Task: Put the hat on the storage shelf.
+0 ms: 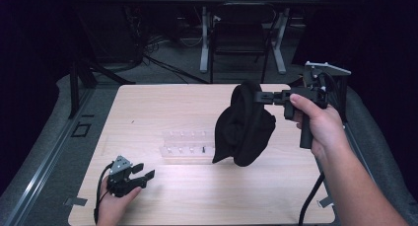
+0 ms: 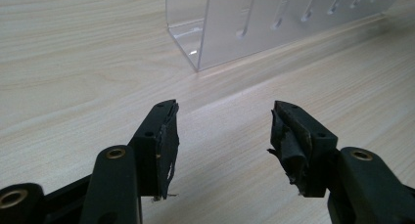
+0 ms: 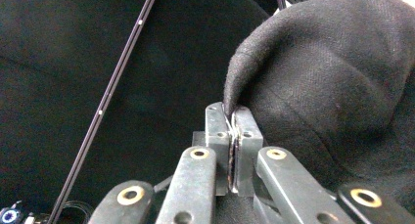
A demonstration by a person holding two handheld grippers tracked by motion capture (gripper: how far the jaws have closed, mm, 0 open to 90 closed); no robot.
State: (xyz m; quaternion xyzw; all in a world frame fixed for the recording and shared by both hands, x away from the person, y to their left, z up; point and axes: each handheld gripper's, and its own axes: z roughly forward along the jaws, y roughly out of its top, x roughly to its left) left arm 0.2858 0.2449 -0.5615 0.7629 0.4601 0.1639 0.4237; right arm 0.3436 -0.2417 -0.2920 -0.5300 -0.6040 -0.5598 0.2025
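The right gripper [image 1: 260,96] is held up over the right half of the wooden table [image 1: 148,107], gripped in the person's right hand [image 1: 318,122]. Its jaws are pinched tight on the edge of a black cloth [image 1: 245,125], a dark woven piece that hangs down in a loose bundle clear of the tabletop. In the right gripper view the two jaws meet with a thin fold of the cloth [image 3: 333,82] caught between them, and the fabric bulges out to the right of the right gripper [image 3: 234,131].

The left gripper [image 1: 143,172] sits low at the near left corner of the table, in the person's left hand [image 1: 112,206], its cable looping off the near edge. Its jaws stand spread apart with nothing between them. The left gripper view shows the left gripper [image 2: 224,131] hovering just above the bare wood, its rubber pads [image 2: 288,145] worn and frayed.

A clear plastic rack [image 1: 187,144] with rows of slots lies on the middle of the table, just left of the hanging cloth and farther in than the left gripper. Seen from the left gripper view, the rack [image 2: 254,28] has an open end facing the jaws.

Beyond the far edge of the table stands a dark folding chair [image 1: 240,36].
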